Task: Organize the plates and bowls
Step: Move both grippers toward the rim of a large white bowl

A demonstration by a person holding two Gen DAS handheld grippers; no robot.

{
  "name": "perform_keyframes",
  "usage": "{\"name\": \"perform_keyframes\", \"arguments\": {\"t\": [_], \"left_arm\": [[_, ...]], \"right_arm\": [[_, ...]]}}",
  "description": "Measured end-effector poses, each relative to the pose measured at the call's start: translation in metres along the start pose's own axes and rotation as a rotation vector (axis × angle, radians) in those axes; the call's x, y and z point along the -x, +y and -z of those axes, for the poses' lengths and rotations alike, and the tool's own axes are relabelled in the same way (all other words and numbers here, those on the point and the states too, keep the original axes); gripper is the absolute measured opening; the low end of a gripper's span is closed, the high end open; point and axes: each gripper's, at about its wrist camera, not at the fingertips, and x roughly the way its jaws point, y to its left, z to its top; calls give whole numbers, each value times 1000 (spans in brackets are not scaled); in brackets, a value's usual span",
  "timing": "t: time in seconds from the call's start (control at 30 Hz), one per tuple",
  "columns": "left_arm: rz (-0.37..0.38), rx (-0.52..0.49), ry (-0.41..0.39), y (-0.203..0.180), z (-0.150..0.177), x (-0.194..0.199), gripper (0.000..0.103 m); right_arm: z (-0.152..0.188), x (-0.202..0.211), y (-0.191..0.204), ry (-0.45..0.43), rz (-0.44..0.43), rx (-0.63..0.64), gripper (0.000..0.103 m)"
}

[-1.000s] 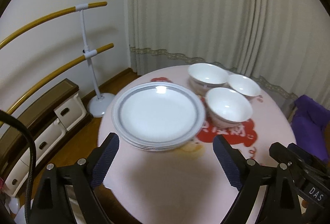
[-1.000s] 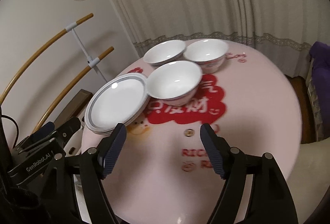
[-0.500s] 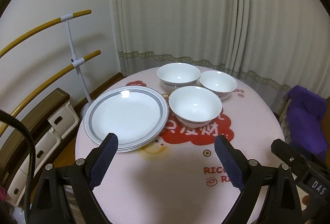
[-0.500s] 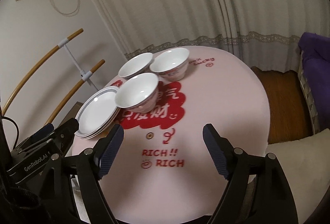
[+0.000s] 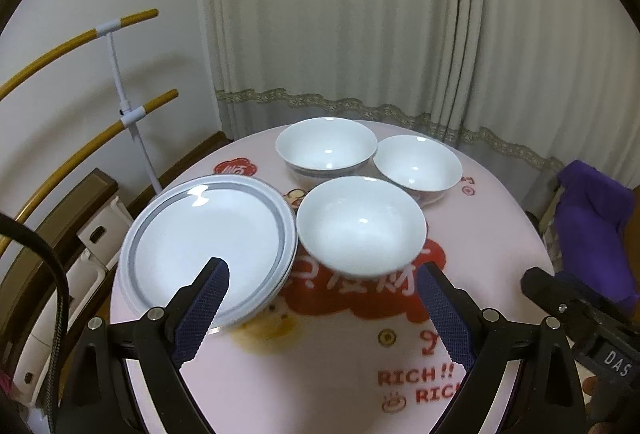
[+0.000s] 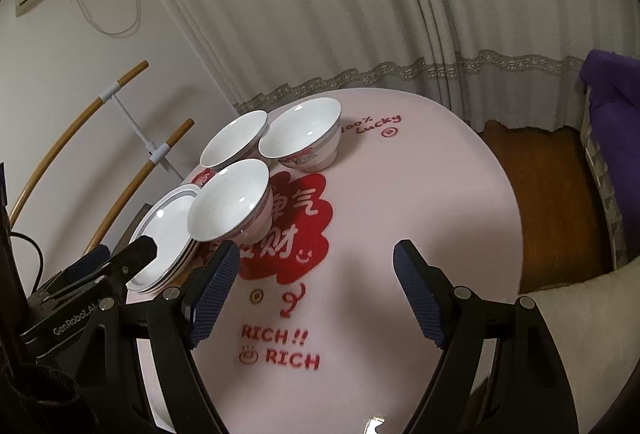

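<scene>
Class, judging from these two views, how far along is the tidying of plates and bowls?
Done: the plates sit stacked. In hand: nothing; left hand-held gripper and right hand-held gripper are open, empty. Left: three bowls stand separately, unstacked.

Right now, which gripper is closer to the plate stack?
Left. The left gripper hovers open with one finger over the plate stack. The right gripper is open over bare table, beside the stack.
</scene>
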Motion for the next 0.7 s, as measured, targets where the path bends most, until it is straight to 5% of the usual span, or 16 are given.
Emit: {"name": "perform_keyframes", "arguments": {"t": [0.7], "left_arm": [[62, -112, 146, 23, -81, -126, 80]], "right_arm": [[-36, -97, 31, 125, -12, 30, 81]]}}
